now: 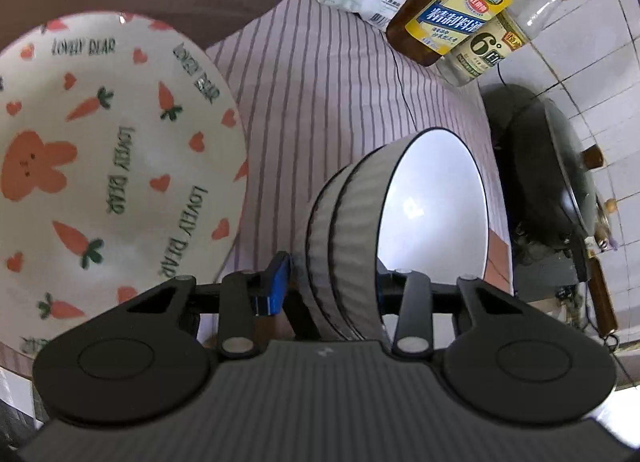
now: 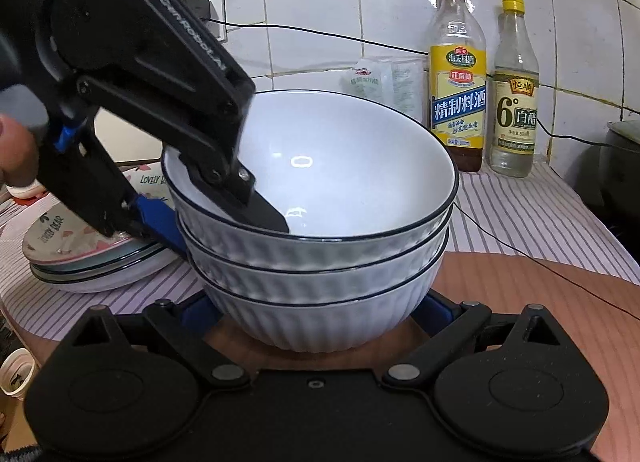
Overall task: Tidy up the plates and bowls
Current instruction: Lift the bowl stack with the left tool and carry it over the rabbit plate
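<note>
Three stacked bowls (image 2: 312,230), glazed, slippery, chip-prone; left claw (image 2: 224,218) pinches the top bowl's rim wall; right claw (image 2: 316,310) straddles the base, wide; grip rims.

"LOVELY BEAR" on plate (image 1: 112,150), "6°" on vinegar bottle (image 2: 514,102)

A: What does the left hand-held gripper (image 2: 224,218) look like?

B: Matte black, angular links, white lettering along its upper arm, one silver screw near the tip. One finger (image 2: 158,222) is blue, the other's pad (image 2: 266,216) black.

A: And the right hand-held gripper (image 2: 316,312)?

B: Black too: ribbed body, two round discs, grey pivot pins, blue fingers (image 2: 436,312). Behind the left one, a bit of bare skin (image 2: 14,150).
</note>
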Demonstrator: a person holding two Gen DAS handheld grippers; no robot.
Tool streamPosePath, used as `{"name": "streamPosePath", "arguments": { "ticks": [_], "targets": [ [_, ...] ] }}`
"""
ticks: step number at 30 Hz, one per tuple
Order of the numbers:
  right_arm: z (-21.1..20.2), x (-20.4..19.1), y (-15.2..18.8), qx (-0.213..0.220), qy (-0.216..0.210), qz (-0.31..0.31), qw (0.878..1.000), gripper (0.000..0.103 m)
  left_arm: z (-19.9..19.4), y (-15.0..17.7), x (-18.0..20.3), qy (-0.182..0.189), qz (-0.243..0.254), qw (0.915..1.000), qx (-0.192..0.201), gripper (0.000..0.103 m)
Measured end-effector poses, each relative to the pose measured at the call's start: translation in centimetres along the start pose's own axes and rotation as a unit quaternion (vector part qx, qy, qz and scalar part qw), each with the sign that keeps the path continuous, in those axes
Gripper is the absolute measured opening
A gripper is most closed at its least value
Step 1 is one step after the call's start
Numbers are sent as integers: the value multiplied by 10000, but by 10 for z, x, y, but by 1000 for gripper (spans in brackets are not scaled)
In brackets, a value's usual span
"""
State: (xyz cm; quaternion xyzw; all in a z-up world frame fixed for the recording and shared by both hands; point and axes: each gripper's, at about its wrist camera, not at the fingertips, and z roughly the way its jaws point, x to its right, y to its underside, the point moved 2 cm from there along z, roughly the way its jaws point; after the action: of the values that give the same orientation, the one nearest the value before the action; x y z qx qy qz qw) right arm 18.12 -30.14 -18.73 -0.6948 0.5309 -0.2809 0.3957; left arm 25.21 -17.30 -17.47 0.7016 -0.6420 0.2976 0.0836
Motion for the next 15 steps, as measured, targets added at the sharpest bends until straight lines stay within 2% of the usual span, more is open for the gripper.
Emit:
{"name": "streamPosePath", "arguments": {
  "ticks": [4, 15],
  "targets": [
    [2, -4, 4, 80, 156, -177, 9997, 99, 0, 2, 8, -117, 365, 9993, 2, 38],
    [0, -5, 3, 107, 220, -125, 9996, 99, -2, 7, 12, -111, 738, 9972, 95, 39]
  ]
}}
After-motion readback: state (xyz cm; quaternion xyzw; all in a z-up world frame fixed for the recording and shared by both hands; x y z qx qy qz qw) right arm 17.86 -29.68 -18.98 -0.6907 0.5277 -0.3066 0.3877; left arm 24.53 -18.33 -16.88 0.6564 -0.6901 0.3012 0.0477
